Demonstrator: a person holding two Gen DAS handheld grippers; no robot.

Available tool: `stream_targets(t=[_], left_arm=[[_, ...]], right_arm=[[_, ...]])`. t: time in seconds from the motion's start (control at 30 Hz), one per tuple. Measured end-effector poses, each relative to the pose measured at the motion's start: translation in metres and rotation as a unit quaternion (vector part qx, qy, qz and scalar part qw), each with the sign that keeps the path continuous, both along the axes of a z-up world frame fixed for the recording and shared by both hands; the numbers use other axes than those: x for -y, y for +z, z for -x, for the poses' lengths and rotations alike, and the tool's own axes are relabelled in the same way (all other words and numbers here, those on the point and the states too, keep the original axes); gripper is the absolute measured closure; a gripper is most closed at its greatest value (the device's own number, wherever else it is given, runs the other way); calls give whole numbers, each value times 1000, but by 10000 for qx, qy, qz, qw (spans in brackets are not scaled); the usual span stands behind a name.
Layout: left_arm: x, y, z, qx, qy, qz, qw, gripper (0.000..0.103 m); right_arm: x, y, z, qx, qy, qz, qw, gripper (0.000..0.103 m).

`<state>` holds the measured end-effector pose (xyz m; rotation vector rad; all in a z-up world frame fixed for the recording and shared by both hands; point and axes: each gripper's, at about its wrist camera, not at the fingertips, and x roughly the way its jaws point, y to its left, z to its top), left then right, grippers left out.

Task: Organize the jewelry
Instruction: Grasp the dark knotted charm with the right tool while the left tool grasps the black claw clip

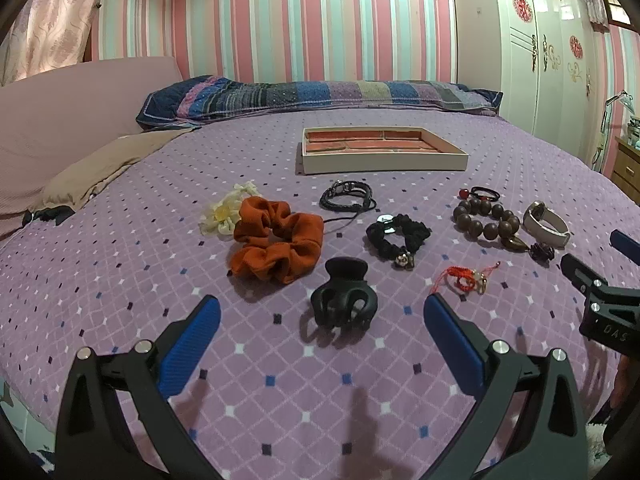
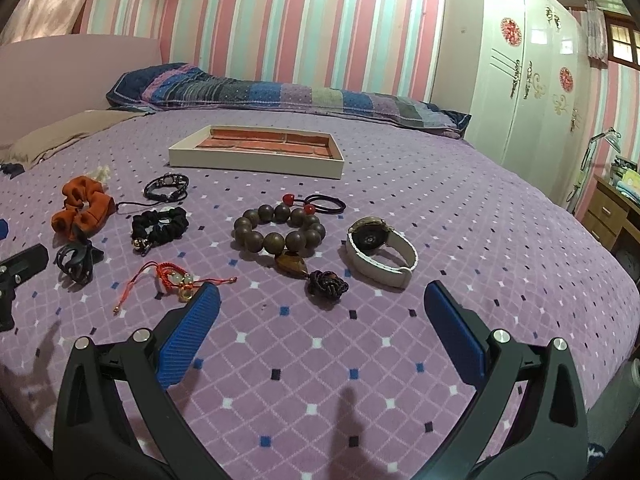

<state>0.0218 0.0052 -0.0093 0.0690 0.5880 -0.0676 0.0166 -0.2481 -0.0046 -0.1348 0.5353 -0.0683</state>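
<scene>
Both my tools stand with jaws spread wide and nothing between them: my left gripper (image 1: 322, 316) hangs over the bedspread (image 1: 120, 280) just short of the black claw clip (image 1: 344, 296), and my right gripper (image 2: 322, 308) hangs short of the wooden bead bracelet (image 2: 280, 228). The tray (image 2: 256, 160), a shallow cream-walled rectangle with a brick-pattern floor, lies farther up the bed, its long axis running across my view, well apart from the jewelry. The claw clip is matte plastic, curved teeth toward me, hinge tab away. Beyond it sits the rust-orange scrunchie (image 1: 276, 240), gathered fabric, touching a pale fabric flower (image 1: 224, 210). A black scrunchie (image 1: 396, 234) with a small charm lies right of it; a braided black cord bracelet (image 1: 348, 196) lies behind. The bead bracelet is a ring of smooth round brown beads, its amber pendant and dark knot trailing toward me. The white-strapped watch (image 2: 380, 248) rests on its side, dial facing left. A red string bracelet (image 2: 172, 278) sprawls near my right tool's left finger.
</scene>
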Motion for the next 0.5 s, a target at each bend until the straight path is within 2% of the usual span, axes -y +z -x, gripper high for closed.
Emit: stream_targets(t=[0.17, 0.5], left_arm=[[0, 0, -10, -87, -84, 97, 9999, 4], [5, -7, -26, -241, -218, 93, 9994, 4]], right_arm=[[2, -3, -11, -69, 49, 57, 9999, 9], [13, -15, -35, -434, 150, -177, 9988, 31]])
